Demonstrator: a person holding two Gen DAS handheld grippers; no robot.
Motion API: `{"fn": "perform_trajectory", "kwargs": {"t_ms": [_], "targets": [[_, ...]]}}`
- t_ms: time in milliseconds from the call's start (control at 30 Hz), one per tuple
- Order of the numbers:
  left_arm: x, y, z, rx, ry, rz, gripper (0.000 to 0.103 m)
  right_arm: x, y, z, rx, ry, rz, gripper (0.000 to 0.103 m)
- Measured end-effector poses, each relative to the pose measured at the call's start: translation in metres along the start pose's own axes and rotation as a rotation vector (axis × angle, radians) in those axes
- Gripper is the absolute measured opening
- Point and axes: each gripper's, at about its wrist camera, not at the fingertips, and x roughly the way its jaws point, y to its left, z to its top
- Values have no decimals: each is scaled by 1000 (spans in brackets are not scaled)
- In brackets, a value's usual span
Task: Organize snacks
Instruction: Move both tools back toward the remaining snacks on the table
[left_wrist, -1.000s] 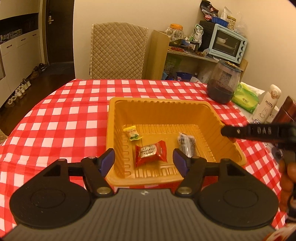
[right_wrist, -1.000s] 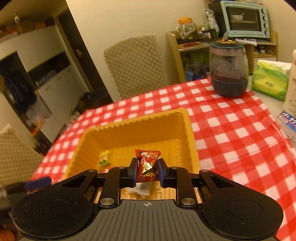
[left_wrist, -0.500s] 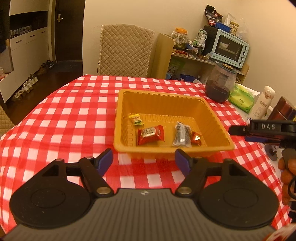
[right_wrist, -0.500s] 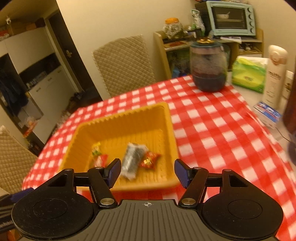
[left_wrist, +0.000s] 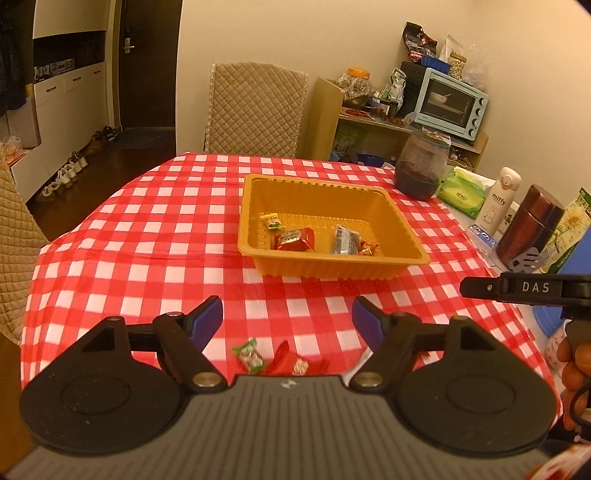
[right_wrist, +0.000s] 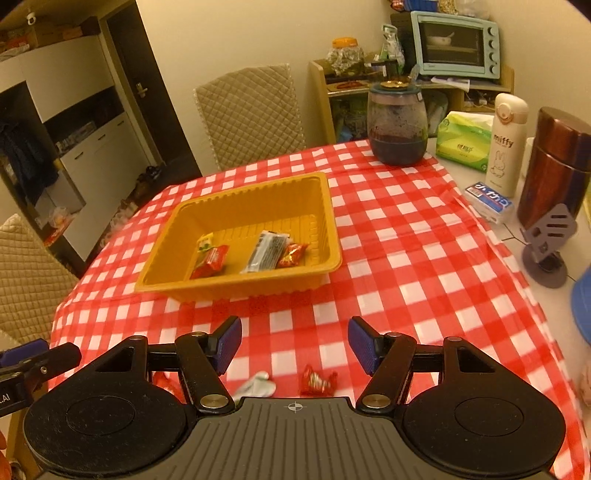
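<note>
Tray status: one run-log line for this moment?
tray: four snacks inside | left tongs: opening, empty | right tongs: open, empty | cloth: loose snacks near edge

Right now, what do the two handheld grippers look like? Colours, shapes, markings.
Both match. The left gripper and right gripper each have a ribbed grey body, two round black discs, black linkage arms with silver pivot screws, and blue textured pads. A small crosshair mark sits at the body's centre. The right gripper's side carries white "DAS" lettering. No cables or sleeves show.
</note>
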Motion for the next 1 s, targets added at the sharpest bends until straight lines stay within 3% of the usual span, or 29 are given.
{"fn": "perform_trajectory", "kwargs": {"t_ms": [367, 567, 767, 1000], "targets": [[-40, -3, -36, -4, 5, -6, 76, -39, 2, -36, 7, -4, -7, 64], [-53, -2, -58, 19, 10, 7, 78, -60, -10, -76, 67, -9, -9, 64], [-59, -1, -78, 20, 25, 7, 79, -69, -18, -112, 84, 6, -43, 64], [-57, 1, -90, 13, 46, -4, 79, -77, -14, -127, 43, -7, -61, 64]]}}
